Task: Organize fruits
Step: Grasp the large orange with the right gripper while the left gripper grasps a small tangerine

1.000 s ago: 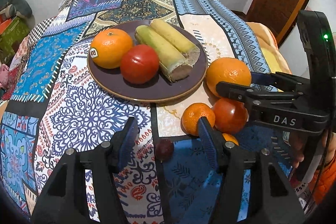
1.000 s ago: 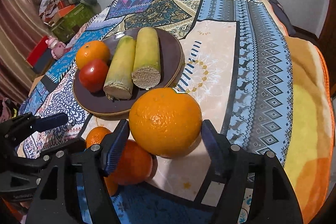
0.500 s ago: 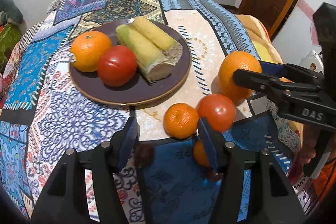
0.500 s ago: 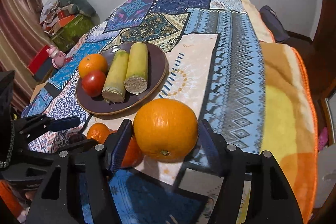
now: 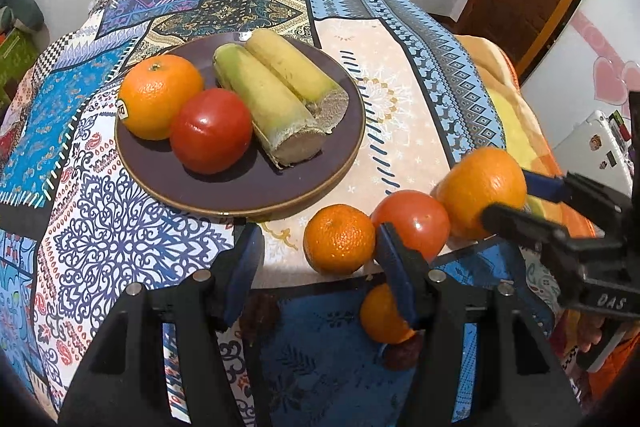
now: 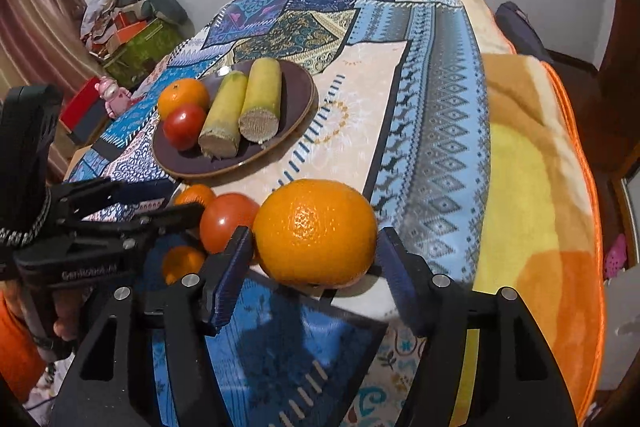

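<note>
Right wrist view: right gripper (image 6: 314, 253) clamps large orange (image 6: 314, 231) above cloth.

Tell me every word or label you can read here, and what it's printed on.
"DAS" – on the black body of the right gripper, seen from the left wrist view.
"GenRobot.AI", faint – on the black body of the left gripper, seen from the right wrist view.
Sticker on the orange on the plate: too small to read.

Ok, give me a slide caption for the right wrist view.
Right gripper shut on a large orange, raised off the patterned cloth; brown plate beyond.
</note>
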Motion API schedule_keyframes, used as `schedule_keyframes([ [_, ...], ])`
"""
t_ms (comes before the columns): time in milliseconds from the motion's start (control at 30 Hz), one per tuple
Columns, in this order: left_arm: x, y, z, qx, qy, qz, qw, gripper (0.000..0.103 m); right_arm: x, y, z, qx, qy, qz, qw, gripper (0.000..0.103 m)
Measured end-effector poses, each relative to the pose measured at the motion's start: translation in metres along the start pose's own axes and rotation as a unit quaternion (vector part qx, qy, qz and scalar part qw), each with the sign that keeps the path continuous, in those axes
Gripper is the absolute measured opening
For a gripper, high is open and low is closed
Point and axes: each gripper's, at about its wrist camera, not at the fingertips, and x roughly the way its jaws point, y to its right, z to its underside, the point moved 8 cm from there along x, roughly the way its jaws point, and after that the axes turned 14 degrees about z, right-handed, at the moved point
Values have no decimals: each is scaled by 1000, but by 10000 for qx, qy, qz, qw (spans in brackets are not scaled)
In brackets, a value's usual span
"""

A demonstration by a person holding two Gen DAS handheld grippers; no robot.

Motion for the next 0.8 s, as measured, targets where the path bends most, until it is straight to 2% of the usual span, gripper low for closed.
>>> schedule_keyframes([
  [167,5,0,-3,26,-37,-2,10000,55,7,-3,11,0,-197,-52,9998,64],
  [267,11,0,-1,4,-172,85,9998,41,13,-2,17,23,-274,14,9996,60],
  [300,16,0,2,1,-267,101,9996,38,16,-1,19,66,-312,5,9995,55],
  [400,16,3,1,116,-214,15,9997,38,15,4,17,202,-242,-27,9995,46],
  [467,15,5,1,160,-170,-7,9997,38,13,7,16,242,-206,-40,9995,31],
  [500,15,5,1,165,-155,-15,9997,38,13,8,16,245,-216,-67,9994,17],
  [533,13,5,2,167,-133,-24,9998,38,14,8,16,233,-285,-101,9993,12],
  [667,0,7,2,218,44,-98,9997,38,17,8,21,114,-387,69,9992,17],
  [733,-8,7,3,246,117,-118,9996,38,15,9,20,225,-376,-14,9990,45],
  [800,-16,5,4,259,193,-168,9993,38,9,13,13,384,-182,-8,9991,52],
])
